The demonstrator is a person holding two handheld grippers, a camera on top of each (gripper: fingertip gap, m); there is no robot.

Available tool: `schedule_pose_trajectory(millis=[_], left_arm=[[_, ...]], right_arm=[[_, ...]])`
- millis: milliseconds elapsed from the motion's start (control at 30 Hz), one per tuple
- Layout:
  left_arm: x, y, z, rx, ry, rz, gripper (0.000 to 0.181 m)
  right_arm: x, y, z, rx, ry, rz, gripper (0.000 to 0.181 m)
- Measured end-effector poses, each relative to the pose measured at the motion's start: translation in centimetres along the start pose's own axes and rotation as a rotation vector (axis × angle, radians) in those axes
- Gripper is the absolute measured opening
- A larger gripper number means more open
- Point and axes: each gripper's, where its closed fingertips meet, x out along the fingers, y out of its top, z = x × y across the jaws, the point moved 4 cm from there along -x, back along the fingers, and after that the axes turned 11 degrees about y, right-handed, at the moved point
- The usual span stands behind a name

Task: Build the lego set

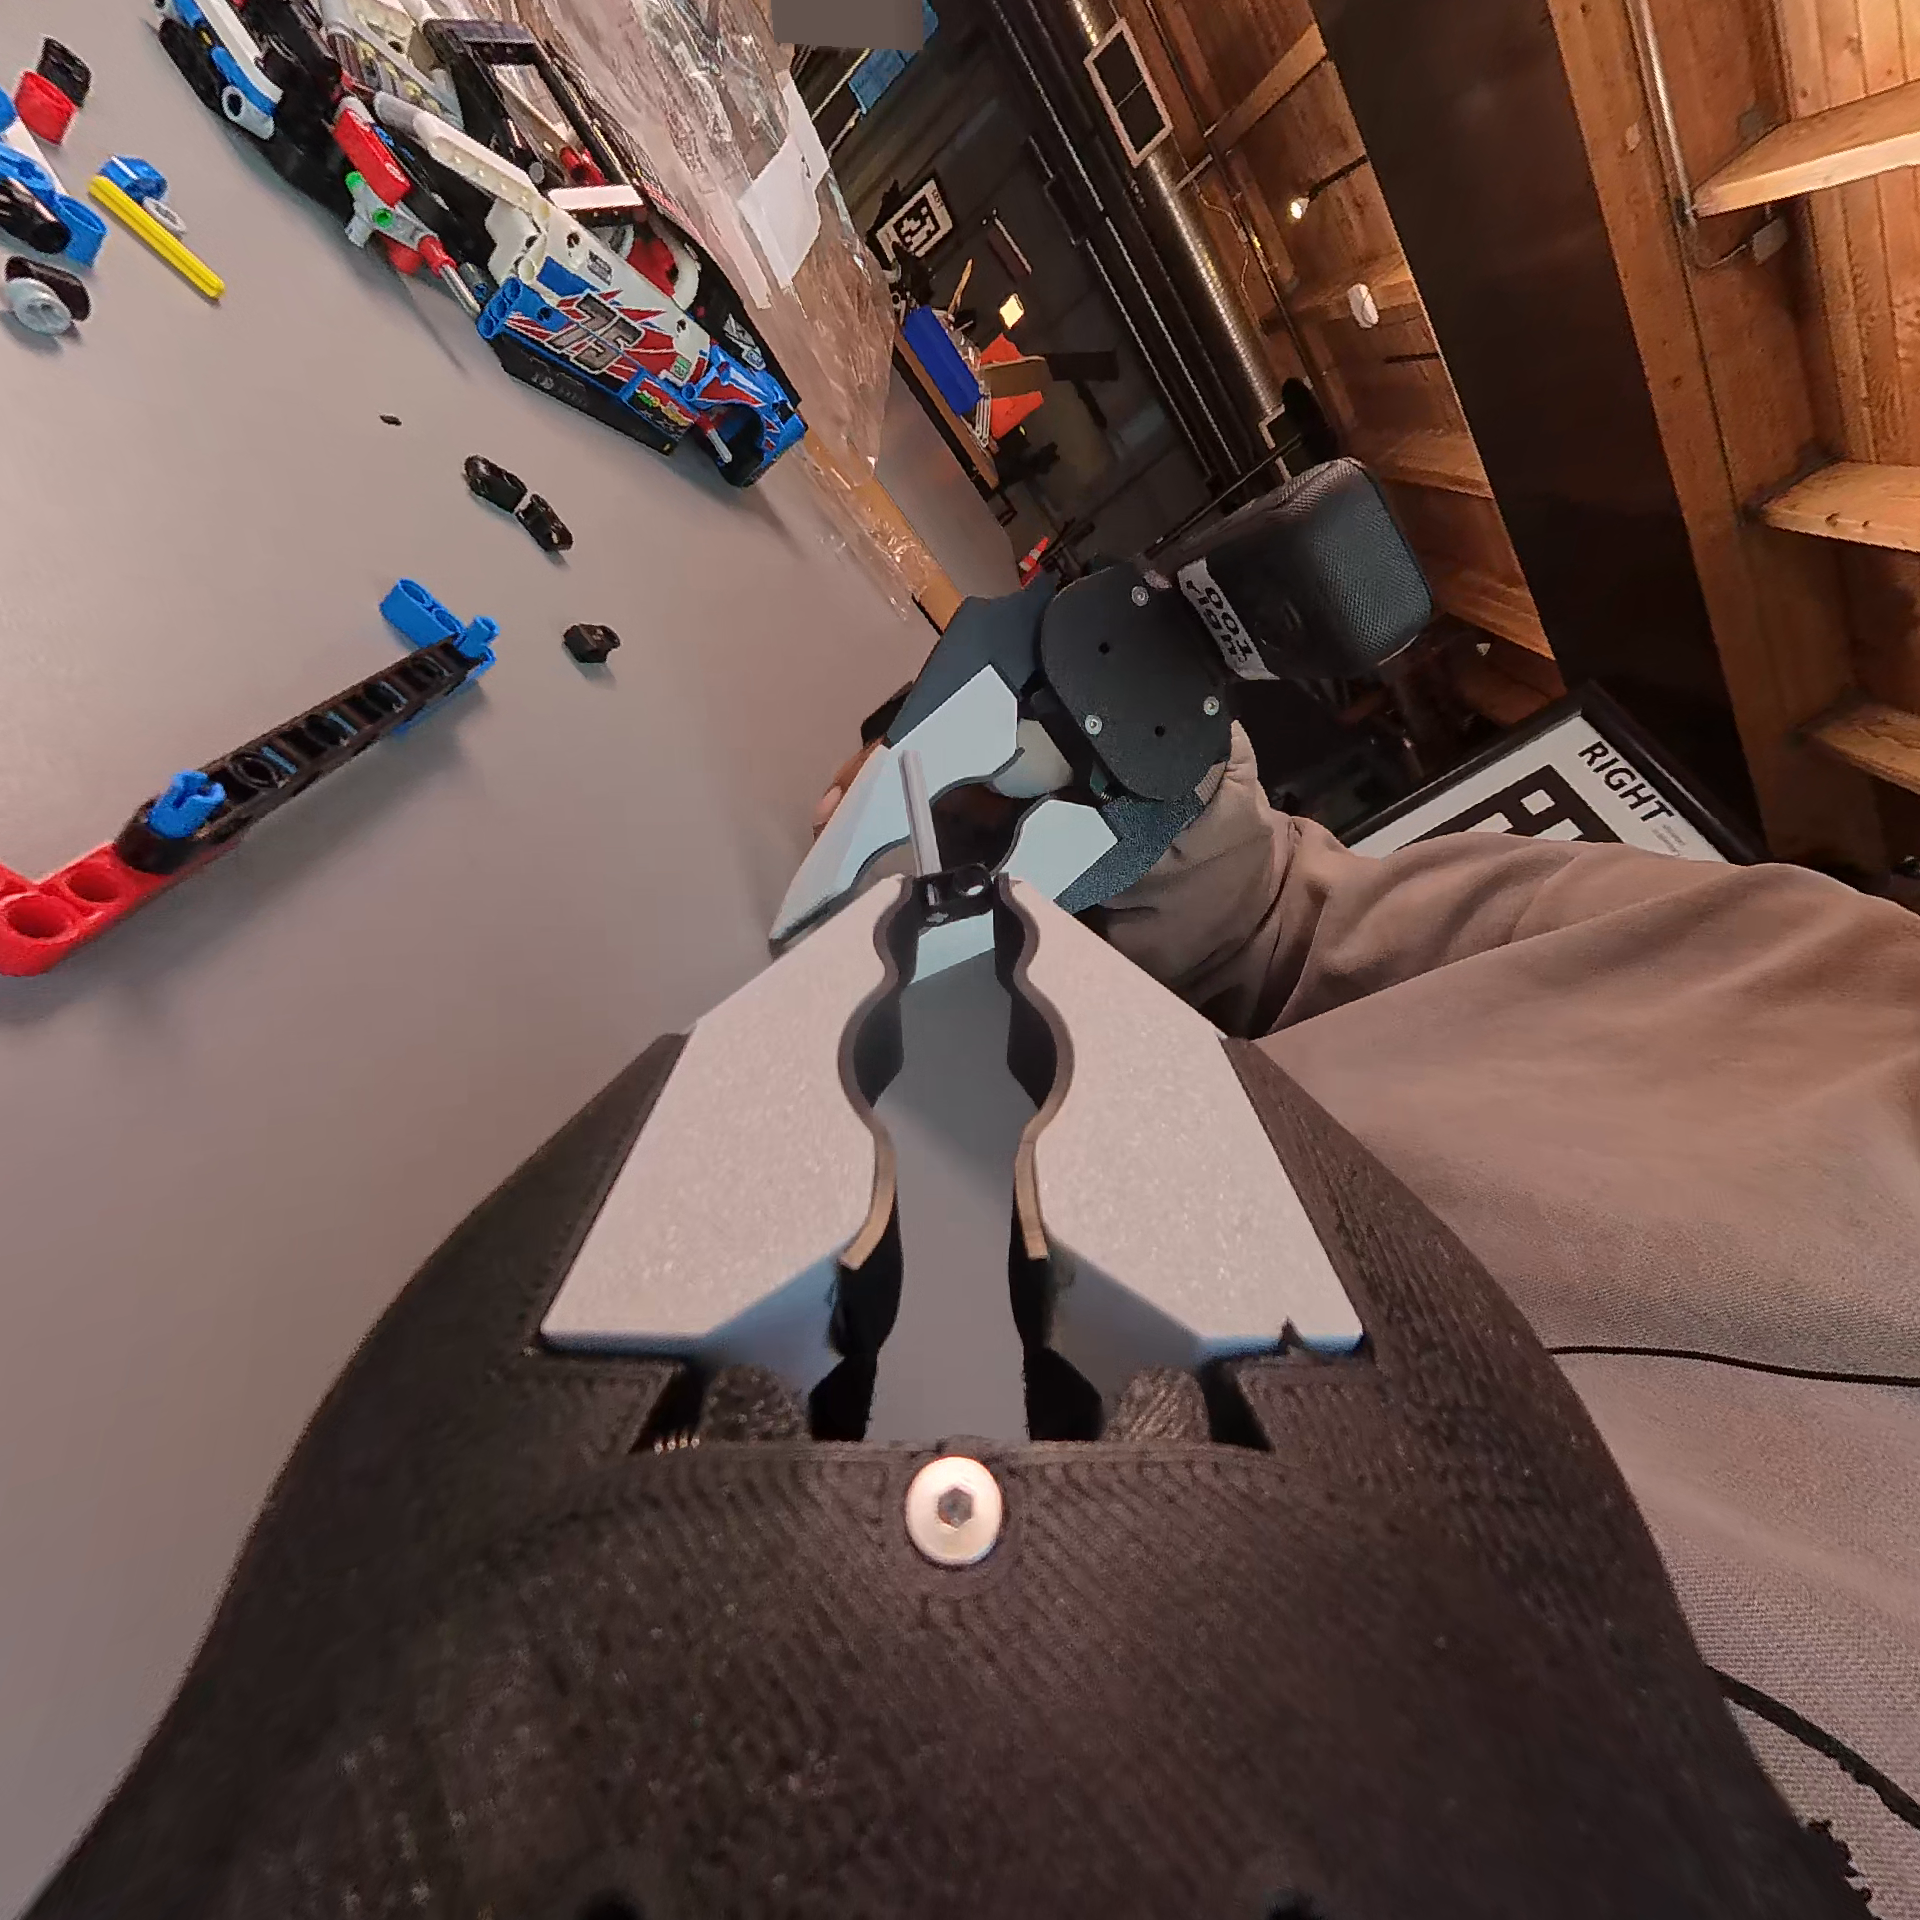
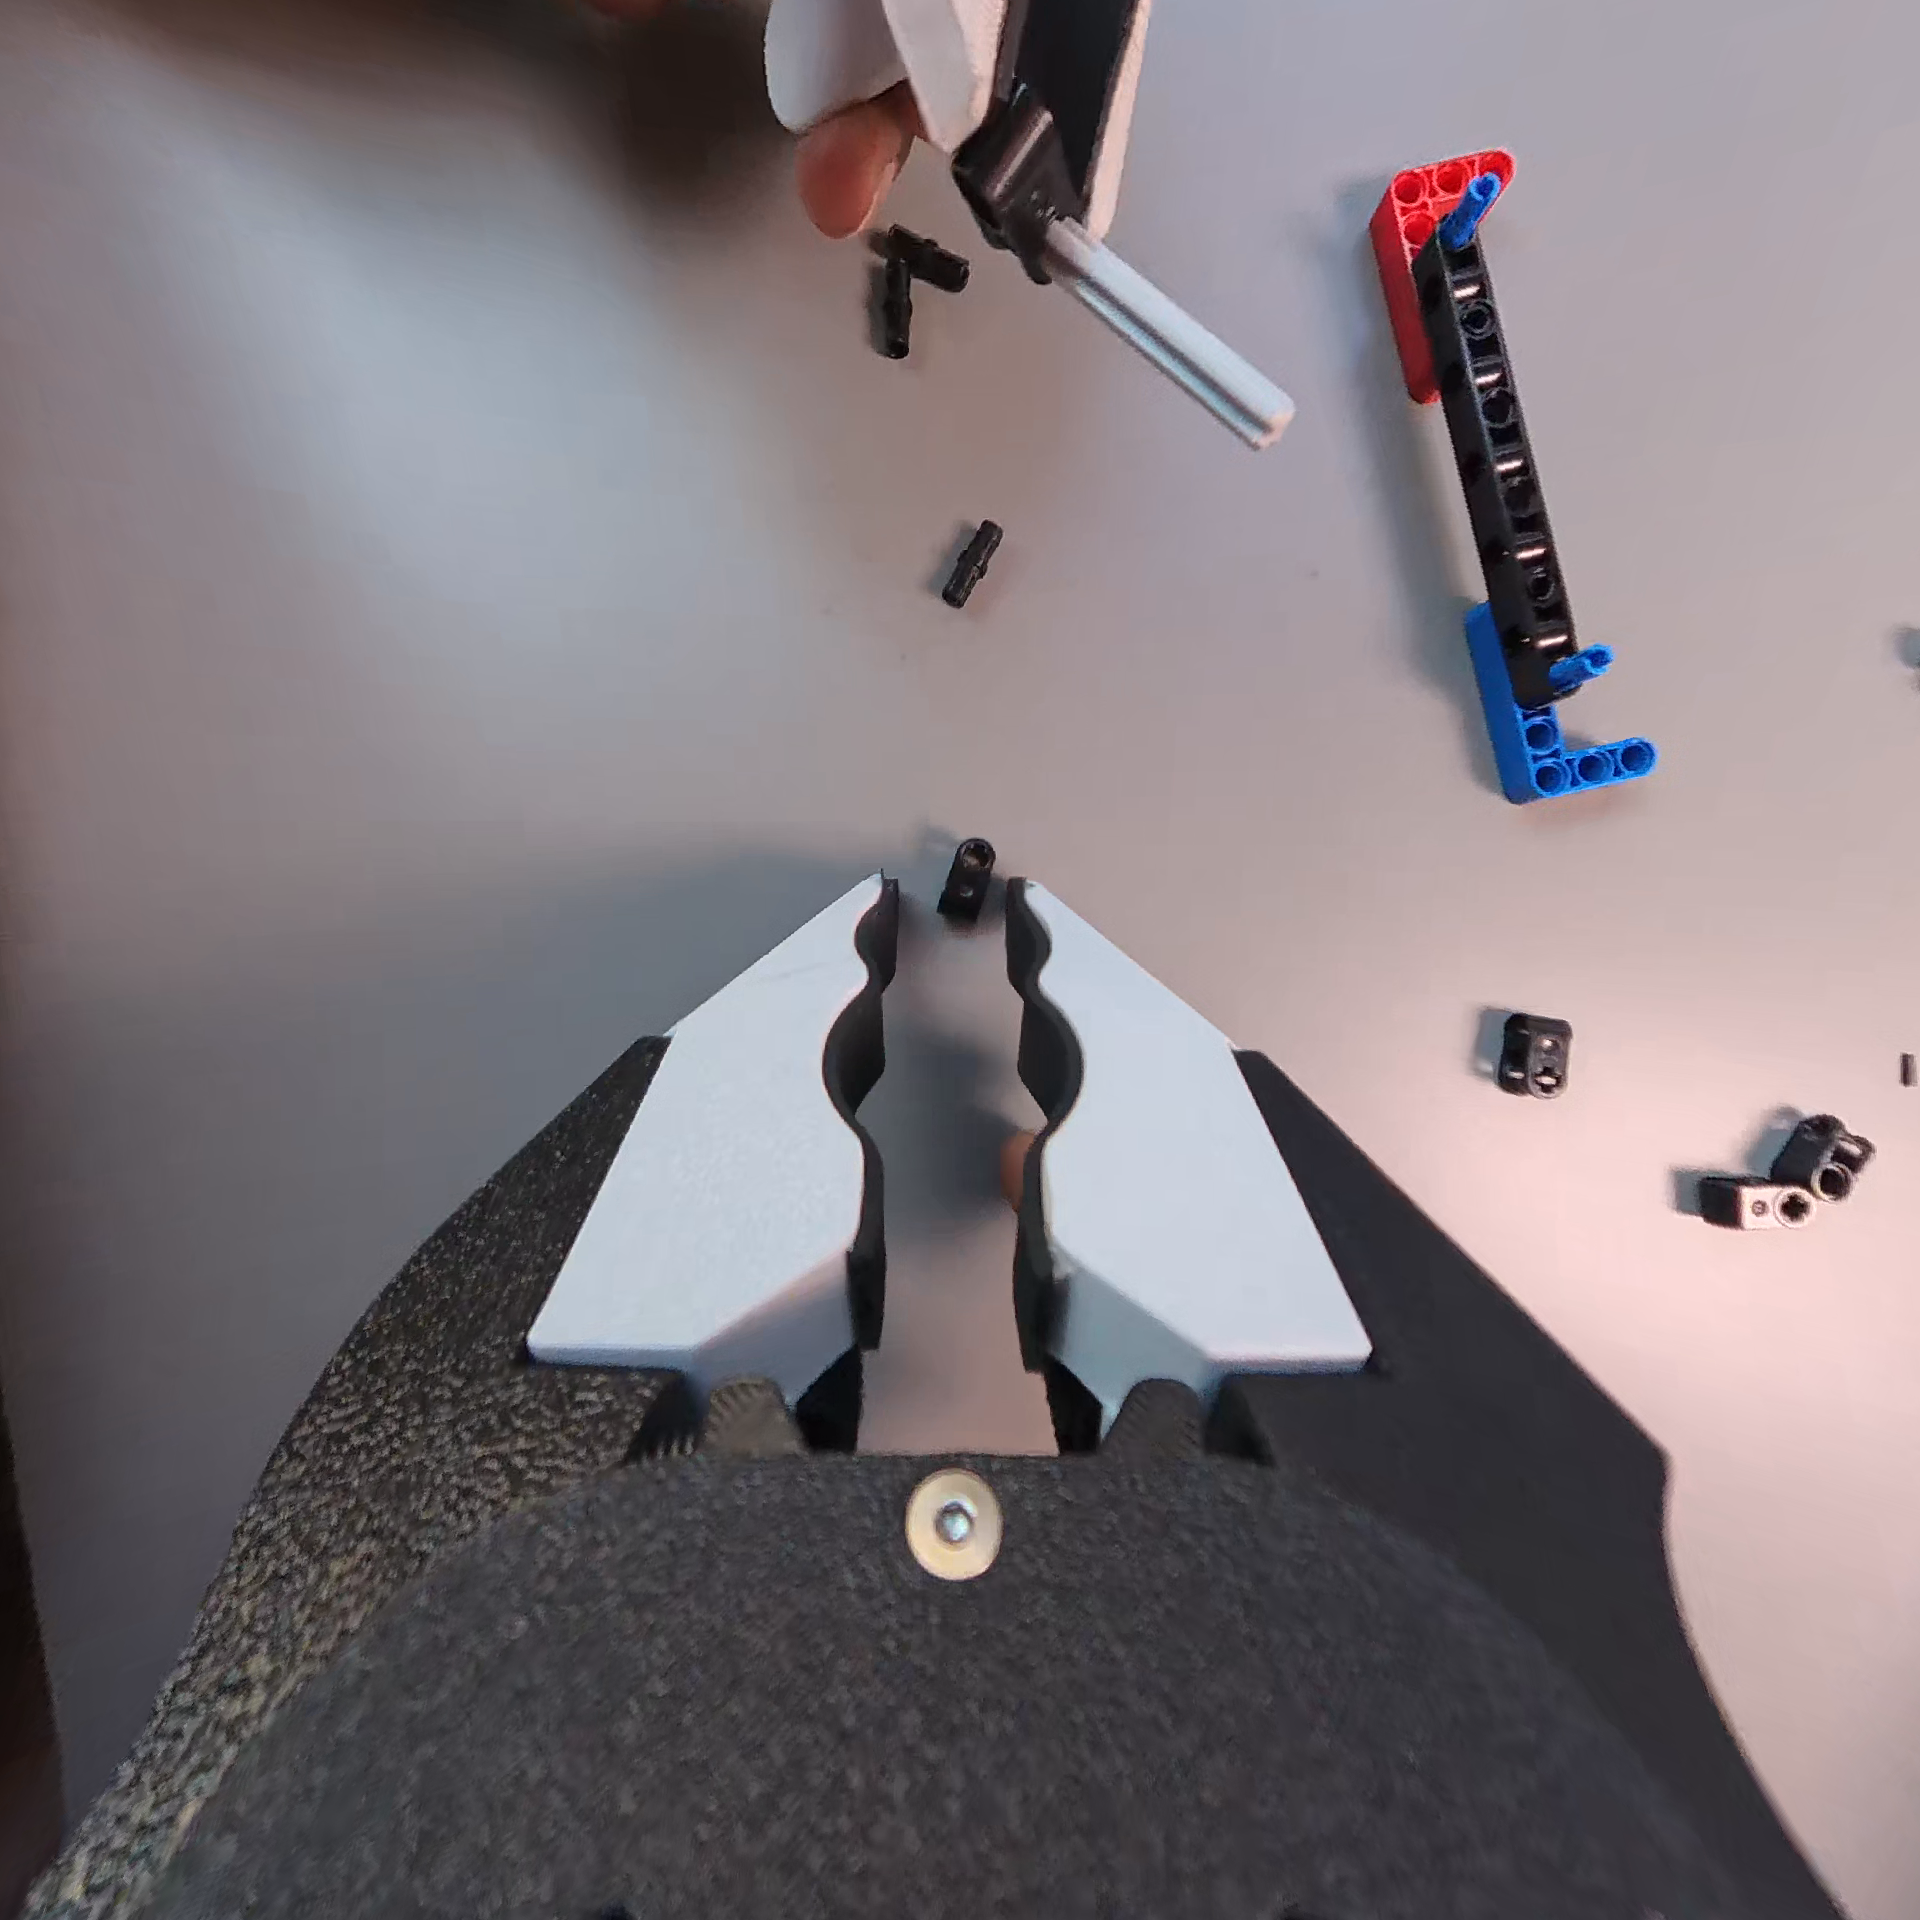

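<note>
My left tool (image 1: 948, 891) grips a black connector (image 2: 1013, 171) with a grey axle (image 2: 1169, 338) angling out above the table (image 2: 416, 520). My right tool (image 2: 948, 896) gapes around a pin (image 2: 966, 878), seemingly untouched.

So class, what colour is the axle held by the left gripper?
Light grey; the axle in the left gripper shows best in the right wrist view.

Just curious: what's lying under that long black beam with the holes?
Under the black beam, a red angled piece shows at one end and a blue one at the other. Their middle parts are covered.
</note>
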Motion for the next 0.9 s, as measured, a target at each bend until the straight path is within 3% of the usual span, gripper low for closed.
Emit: schedule_pose_trajectory(millis=[167,333,467,533,733,900], left_arm=[[-0.1,0.1,-0.3,0.014,0.032,0.009,0.012],[0.2,-0.2,-0.5,0.06,0.077,-0.011,0.012],[0.3,-0.4,-0.3,0.071,0.076,-0.024,0.012],[0.3,-0.3,-0.2,0.072,0.064,-0.015,0.012],[-0.2,0.3,1.3,0.124,-0.017,0.018,0.012],[0.2,-0.2,1.8,0.153,-0.029,-0.002,0.012]], right_arm=[[0.2,0.2,0.0,0.026,-0.047,0.004,0.006],[0.2,0.1,0.0,0.048,-0.076,0.04,0.006],[0.0,0.3,-0.2,0.127,-0.01,0.117,0.006],[-0.6,1.0,-0.2,0.22,0.076,0.249,0.006],[-5.4,3.7,1.1,0.443,0.377,0.86,0.005],[-5.9,3.8,1.6,0.541,0.551,0.993,0.005]])
